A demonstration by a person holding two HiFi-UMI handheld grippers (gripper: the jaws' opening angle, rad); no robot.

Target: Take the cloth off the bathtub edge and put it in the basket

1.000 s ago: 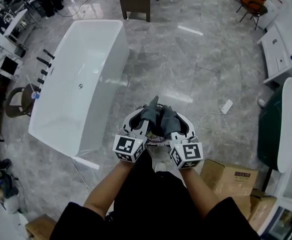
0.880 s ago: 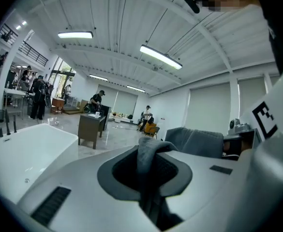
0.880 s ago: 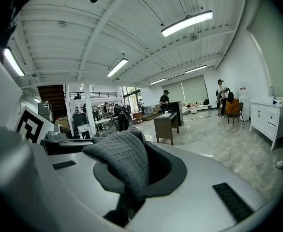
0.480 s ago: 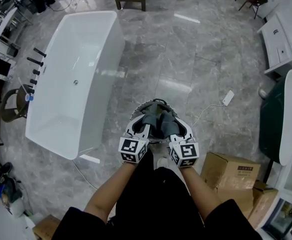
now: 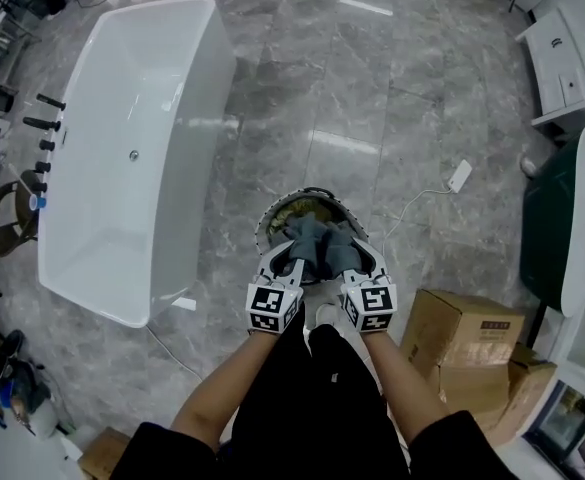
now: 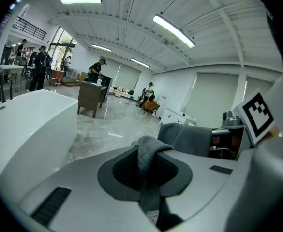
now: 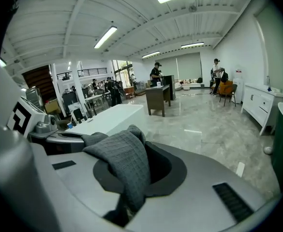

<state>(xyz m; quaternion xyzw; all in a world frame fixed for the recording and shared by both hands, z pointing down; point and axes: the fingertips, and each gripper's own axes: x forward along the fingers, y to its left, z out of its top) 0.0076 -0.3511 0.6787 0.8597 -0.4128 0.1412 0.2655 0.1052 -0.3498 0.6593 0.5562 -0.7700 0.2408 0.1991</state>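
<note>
Grey cloth (image 5: pixel 318 242): gripped by left tongs (image 5: pixel 290 260) and right tongs (image 5: pixel 348 260), both clamped nearly closed on it; hangs over basket (image 5: pixel 270 224) on floor (image 5: pixel 422 118), clear of bathtub (image 5: pixel 132 158). Step: delivery. Next: lower, open both inside rim.

Head view overhead; 2 gripper views share bathtub (image 5: pixel 122 188).

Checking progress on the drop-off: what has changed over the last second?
The left tool and right tool have come down together, carrying the grey cloth toward the basket on the floor; more of its rim now shows. Unchanged: both tools stay shut on the cloth, nothing released, the bathtub stands where it was.
</note>
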